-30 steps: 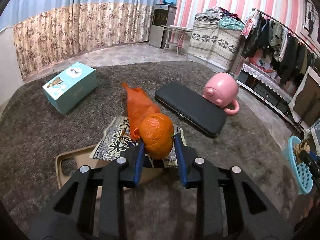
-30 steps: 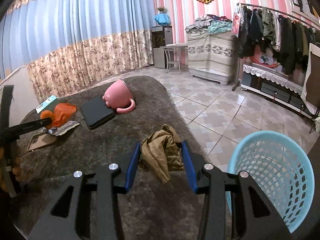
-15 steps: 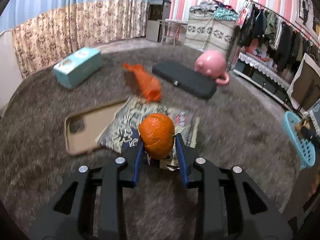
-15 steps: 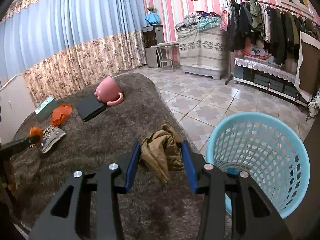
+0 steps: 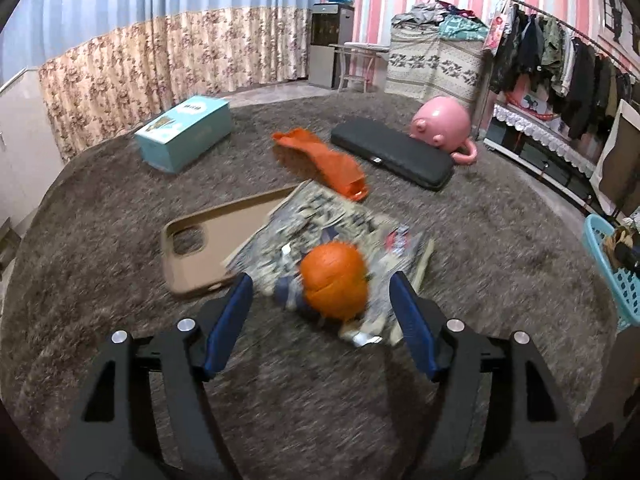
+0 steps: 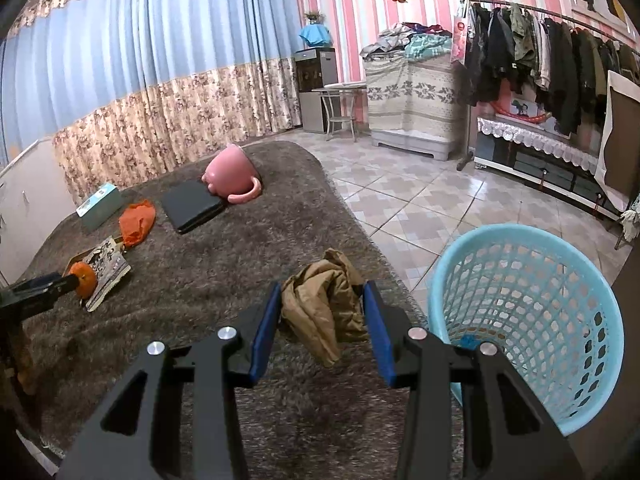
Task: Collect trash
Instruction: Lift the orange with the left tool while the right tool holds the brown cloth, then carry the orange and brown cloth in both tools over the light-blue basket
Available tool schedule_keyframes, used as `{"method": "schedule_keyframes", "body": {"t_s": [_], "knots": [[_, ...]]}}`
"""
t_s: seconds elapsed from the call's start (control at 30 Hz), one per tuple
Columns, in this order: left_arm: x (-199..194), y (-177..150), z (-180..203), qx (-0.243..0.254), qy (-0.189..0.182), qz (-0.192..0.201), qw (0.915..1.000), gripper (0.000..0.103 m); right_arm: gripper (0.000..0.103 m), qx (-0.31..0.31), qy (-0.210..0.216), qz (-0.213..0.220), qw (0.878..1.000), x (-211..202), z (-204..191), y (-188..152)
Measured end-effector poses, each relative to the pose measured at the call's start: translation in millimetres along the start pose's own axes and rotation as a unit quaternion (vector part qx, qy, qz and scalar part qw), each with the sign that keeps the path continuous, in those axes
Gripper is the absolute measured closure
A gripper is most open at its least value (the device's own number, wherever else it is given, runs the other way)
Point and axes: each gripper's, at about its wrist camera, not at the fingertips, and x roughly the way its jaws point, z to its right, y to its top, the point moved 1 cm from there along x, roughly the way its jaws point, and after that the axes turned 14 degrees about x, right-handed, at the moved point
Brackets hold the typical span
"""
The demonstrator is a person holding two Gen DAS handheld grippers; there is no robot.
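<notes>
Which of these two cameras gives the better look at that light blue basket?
The right wrist view. There the blue basket fills the lower right corner, standing on the tiled floor beside the rug, with its whole rim, latticed wall and inside on show. The left wrist view catches only a cut-off sliver of it at the right edge.

Probably a home bedroom: clothes rack (image 6: 552, 52), floral curtains (image 6: 160, 108), folded bedding (image 6: 412, 44).
</notes>
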Motion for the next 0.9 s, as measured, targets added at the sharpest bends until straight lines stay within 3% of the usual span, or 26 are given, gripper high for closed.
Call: {"method": "schedule_keyframes", "body": {"t_s": [0.03, 0.07, 0.13, 0.27, 0.53, 0.73, 0.9], "knots": [[4, 3, 6, 0.012, -0.003, -0.001, 0.9999, 0.042, 0.061, -0.001, 0.0, 0.0, 1.0, -1, 0, 0], [10, 5, 12, 0.023, -0.003, -0.008, 0.9997, 0.056, 0.061, -0.002, 0.0, 0.0, 1.0, -2, -1, -1], [24, 7, 18, 0.041, -0.004, -0.031, 0.9987, 0.07, 0.061, -0.002, -0.001, 0.0, 1.0, -3, -1, -1], [25, 20, 12, 0.029, -0.022, -0.025, 0.999, 0.073, 0.061, 0.002, -0.001, 0.003, 1.0, -5, 0, -1], [-4, 77, 20, 0.027, -0.041, 0.05, 0.9976, 0.073, 0.061, 0.016, -0.011, 0.016, 1.0, -13, 17, 6], [-3, 106, 67, 0.053, -0.08, 0.075, 0.9926, 0.073, 0.061, 0.027, -0.042, 0.035, 0.998, -26, 47, 19], [4, 116, 136, 0.1, -0.135, 0.091, 0.9816, 0.073, 0.061, 0.04, -0.081, 0.052, 0.995, -43, 82, 27]]}}
